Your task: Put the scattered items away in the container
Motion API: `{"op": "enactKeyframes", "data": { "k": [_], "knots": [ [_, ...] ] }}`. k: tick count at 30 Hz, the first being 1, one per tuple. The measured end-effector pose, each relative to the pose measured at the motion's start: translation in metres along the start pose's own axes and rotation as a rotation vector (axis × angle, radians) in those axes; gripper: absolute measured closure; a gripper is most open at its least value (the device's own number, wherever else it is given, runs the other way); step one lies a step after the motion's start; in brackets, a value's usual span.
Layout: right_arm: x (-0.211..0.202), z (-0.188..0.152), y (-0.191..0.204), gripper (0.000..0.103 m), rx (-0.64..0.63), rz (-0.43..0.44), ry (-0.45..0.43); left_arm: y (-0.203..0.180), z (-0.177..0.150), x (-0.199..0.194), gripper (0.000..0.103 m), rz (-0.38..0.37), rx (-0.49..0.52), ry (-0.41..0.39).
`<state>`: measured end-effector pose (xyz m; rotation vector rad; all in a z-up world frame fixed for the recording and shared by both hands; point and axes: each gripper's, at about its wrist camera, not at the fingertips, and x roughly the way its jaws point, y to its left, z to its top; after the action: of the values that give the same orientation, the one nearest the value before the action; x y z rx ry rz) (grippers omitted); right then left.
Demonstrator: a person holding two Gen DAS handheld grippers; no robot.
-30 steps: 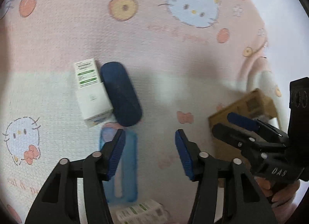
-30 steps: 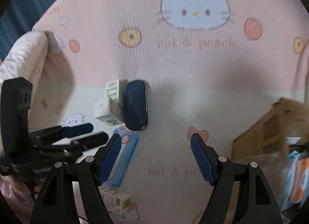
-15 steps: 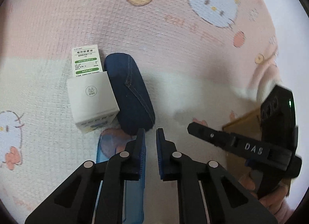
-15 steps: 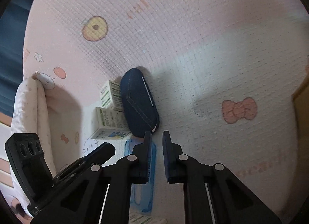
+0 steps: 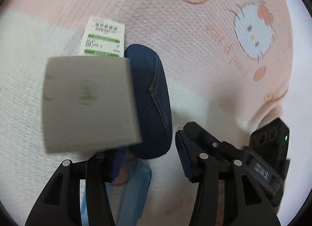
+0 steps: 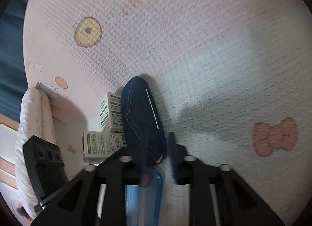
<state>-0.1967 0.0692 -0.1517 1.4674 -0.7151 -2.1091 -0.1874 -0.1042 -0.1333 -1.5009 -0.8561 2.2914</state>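
Nearest the left wrist camera, the left gripper [image 5: 148,164] has its jaws spread wide, one blue pad tucked under the corner of a plain white carton [image 5: 87,101] and the other standing just off the near end of a dark denim glasses case [image 5: 150,101]. Below the pads lies a translucent blue flat case [image 5: 136,190], partly under the fingers. The stance looks like a setup for a grasp on the denim case's near end, though nothing is pinched yet.

From the right wrist view, the right gripper [image 6: 157,159] also has its jaws apart, though less widely, and motion blur smears the pads. They straddle the near tip of the denim case, with the blue flat case just beneath. Whether the pads touch the denim cannot be told. Both tools crowd the same spot, so one will likely have to give way.

Just beyond, the carton sits pressed against the denim case's side, and a green-labelled medicine box [image 5: 103,39] stands behind the carton, also touching the case. The items are bunched together, which makes any single pick likely to nudge its neighbours.

Farther off spreads the pink cartoon-print blanket [image 6: 175,40], with a rolled fold at its left edge in the right view. No container shows in either picture, so the items remain well short of being tidied.
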Motion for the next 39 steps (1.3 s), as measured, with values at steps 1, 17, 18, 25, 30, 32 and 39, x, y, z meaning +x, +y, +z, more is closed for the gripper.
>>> {"op": "enactKeyframes", "data": {
  "k": [1,17,18,25,30,32,39],
  "knots": [
    [0.001,0.0,0.001,0.052,-0.006,0.008,-0.011,0.004,0.001,0.005,0.049,-0.004,-0.036,-0.002],
    [-0.003,-0.016,-0.02,0.083,0.067,0.092,-0.043,0.002,-0.005,0.008,0.061,-0.088,0.008,0.013],
    [-0.009,-0.019,-0.023,0.083,0.088,0.084,-0.052,0.0,-0.009,0.007,0.061,-0.1,0.019,0.023],
    [-0.083,-0.068,-0.042,0.083,0.288,0.101,-0.15,-0.037,-0.043,-0.001,0.061,-0.243,0.102,0.132],
    [-0.103,-0.09,-0.019,0.083,0.142,-0.032,-0.089,-0.045,-0.068,-0.018,0.062,-0.176,0.18,0.152],
    [-0.103,-0.097,-0.018,0.083,0.112,-0.046,-0.057,-0.042,-0.075,-0.021,0.063,-0.145,0.195,0.164],
    [-0.092,-0.109,-0.009,0.083,-0.04,-0.077,0.026,-0.04,-0.083,-0.019,0.072,0.023,0.208,0.141]
  ]
}}
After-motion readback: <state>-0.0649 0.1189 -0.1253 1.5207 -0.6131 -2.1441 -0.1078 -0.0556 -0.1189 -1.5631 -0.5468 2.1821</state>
